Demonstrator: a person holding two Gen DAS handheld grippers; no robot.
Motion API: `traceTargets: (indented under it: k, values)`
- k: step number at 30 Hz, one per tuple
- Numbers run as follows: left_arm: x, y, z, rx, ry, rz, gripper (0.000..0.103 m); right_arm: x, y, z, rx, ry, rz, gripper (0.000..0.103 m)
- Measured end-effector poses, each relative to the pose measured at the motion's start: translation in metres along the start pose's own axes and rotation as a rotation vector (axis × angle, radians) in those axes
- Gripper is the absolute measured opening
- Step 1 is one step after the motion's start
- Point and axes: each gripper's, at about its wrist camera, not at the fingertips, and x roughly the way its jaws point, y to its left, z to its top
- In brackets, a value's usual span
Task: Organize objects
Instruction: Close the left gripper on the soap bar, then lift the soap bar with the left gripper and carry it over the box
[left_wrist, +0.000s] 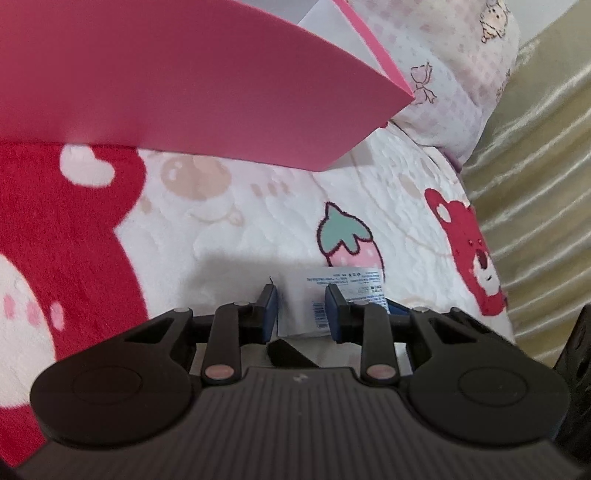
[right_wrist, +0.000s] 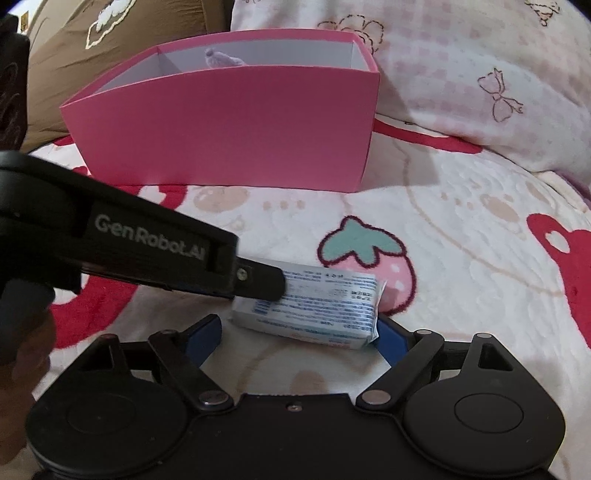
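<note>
Right wrist view: a white tissue packet (right_wrist: 325, 314) with blue print lies on the blanket (right_wrist: 461, 266), its long axis running left to right and dipping toward the lower right, crimped end pointing right. The left gripper (left_wrist: 301, 312) pinches the packet's left end, jaws clamped tight on it. The right gripper (right_wrist: 299, 334) stands wide, its blue pads either side of the packet without pressing. Beyond, a pink box (right_wrist: 229, 129) stands open-topped, near a pillow (right_wrist: 480, 74)
</note>
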Motion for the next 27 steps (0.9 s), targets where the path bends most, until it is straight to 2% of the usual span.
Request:
traceTargets:
  k: [5, 10, 12, 19, 24, 27]
  values:
    - [-0.004, 0.0, 0.001, -0.013, 0.012, -0.009, 0.027, -0.002, 0.002, 0.0, -0.001, -0.01, -0.012, 0.087]
    - [-0.01, -0.007, 0.003, -0.003, 0.042, 0.016, 0.028, -0.008, 0.006, 0.004, -0.003, -0.022, -0.024, 0.083]
    - [-0.015, -0.01, 0.003, 0.01, 0.03, 0.035, 0.028, -0.009, 0.009, 0.007, -0.014, -0.017, -0.031, 0.083]
    - [-0.035, -0.024, 0.008, 0.064, 0.03, 0.064, 0.03, -0.019, 0.014, 0.012, 0.004, -0.019, -0.018, 0.083]
    - [-0.044, -0.029, 0.001, 0.072, 0.04, 0.094, 0.03, -0.022, 0.007, 0.011, 0.067, -0.009, 0.058, 0.083]
    - [-0.053, -0.034, 0.002, 0.085, 0.038, 0.109, 0.031, -0.028, 0.014, 0.01, 0.05, -0.027, 0.044, 0.083]
